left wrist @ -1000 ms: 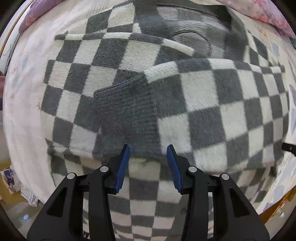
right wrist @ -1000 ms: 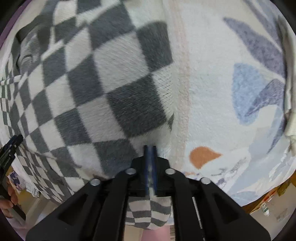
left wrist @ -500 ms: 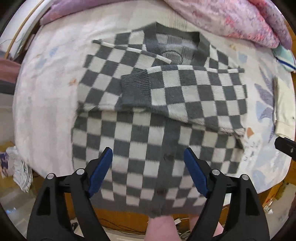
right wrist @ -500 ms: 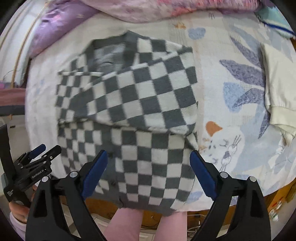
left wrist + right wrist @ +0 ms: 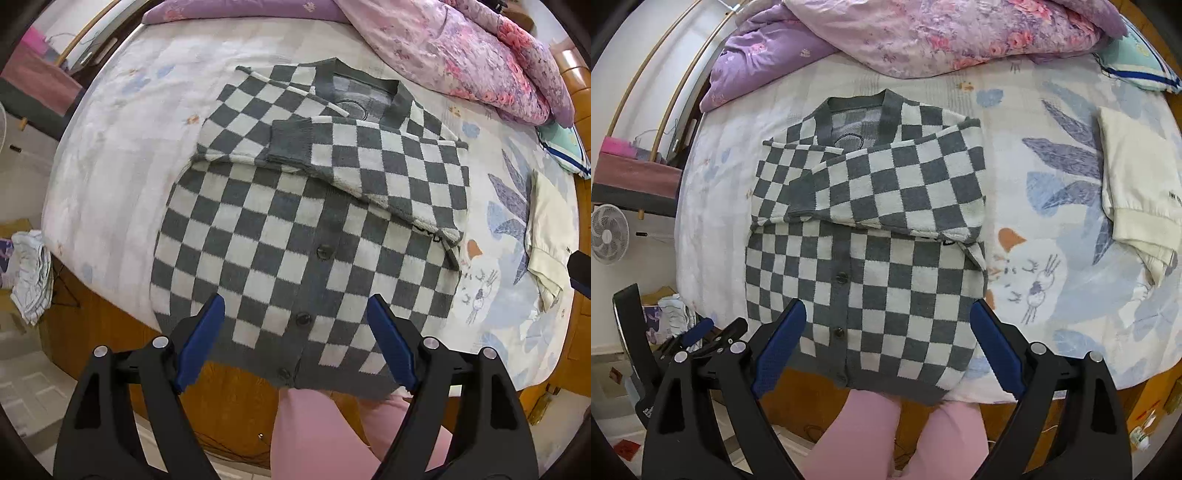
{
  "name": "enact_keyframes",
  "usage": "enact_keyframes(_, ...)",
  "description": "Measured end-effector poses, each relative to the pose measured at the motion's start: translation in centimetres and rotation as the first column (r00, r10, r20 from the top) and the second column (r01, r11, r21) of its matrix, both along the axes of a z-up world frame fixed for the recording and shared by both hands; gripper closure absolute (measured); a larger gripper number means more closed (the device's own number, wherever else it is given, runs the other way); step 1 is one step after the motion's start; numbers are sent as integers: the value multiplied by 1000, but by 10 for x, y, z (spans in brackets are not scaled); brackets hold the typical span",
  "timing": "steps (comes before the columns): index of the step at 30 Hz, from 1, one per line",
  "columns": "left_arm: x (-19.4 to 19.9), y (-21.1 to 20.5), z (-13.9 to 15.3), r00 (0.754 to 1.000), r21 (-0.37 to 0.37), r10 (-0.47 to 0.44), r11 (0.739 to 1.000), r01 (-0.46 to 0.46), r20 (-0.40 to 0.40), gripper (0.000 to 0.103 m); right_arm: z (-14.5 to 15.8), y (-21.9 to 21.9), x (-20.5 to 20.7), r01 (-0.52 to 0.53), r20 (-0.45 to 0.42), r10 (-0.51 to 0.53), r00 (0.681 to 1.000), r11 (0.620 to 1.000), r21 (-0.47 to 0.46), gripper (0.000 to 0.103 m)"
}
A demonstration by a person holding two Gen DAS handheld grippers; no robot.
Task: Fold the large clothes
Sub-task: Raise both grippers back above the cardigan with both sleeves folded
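A grey-and-white checkered cardigan (image 5: 295,229) (image 5: 871,258) lies flat on the bed, buttons up, hem hanging over the near edge. Both sleeves are folded across its chest, the right one (image 5: 369,158) (image 5: 901,184) on top. My left gripper (image 5: 295,332) hovers high above the hem, open, nothing between its blue pads. My right gripper (image 5: 888,332) also hangs open above the hem, empty. The left gripper (image 5: 701,332) shows at the lower left of the right wrist view.
A pink floral duvet (image 5: 461,48) (image 5: 942,33) is heaped at the bed's far side. A folded cream garment (image 5: 546,236) (image 5: 1137,184) lies at the right. The person's pink trousers (image 5: 332,435) stand against the wooden bed frame (image 5: 229,398). A fan (image 5: 607,232) stands left.
Both grippers let go of the cardigan, opened wide and rose high above the bed. The right sleeve now lies folded across the chest.
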State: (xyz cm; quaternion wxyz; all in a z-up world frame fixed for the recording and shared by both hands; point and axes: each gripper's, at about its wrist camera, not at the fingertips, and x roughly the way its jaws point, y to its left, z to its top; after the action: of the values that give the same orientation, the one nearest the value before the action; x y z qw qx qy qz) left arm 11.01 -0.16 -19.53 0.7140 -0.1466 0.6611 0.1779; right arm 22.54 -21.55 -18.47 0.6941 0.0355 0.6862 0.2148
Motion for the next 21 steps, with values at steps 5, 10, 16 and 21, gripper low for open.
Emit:
enact_keyframes(5,-11,-3,12,1000,10,-2,1000,1,28,23,1,-3,-13,-6,11,6,1000,1000,-31,16)
enact_keyframes(10,-11,8,14,998,10,-38,999,38,40,23,-3,9,-22,-3,6,3,1000,998,-57,16)
enact_keyframes(16,3,42,5,989,-15,-136,990,137,59,23,-11,44,-31,52,-7,-52,999,995,-90,16)
enact_keyframes(21,22,95,0,969,-32,-238,970,241,72,23,-19,79,-37,172,-35,-178,983,977,-122,16)
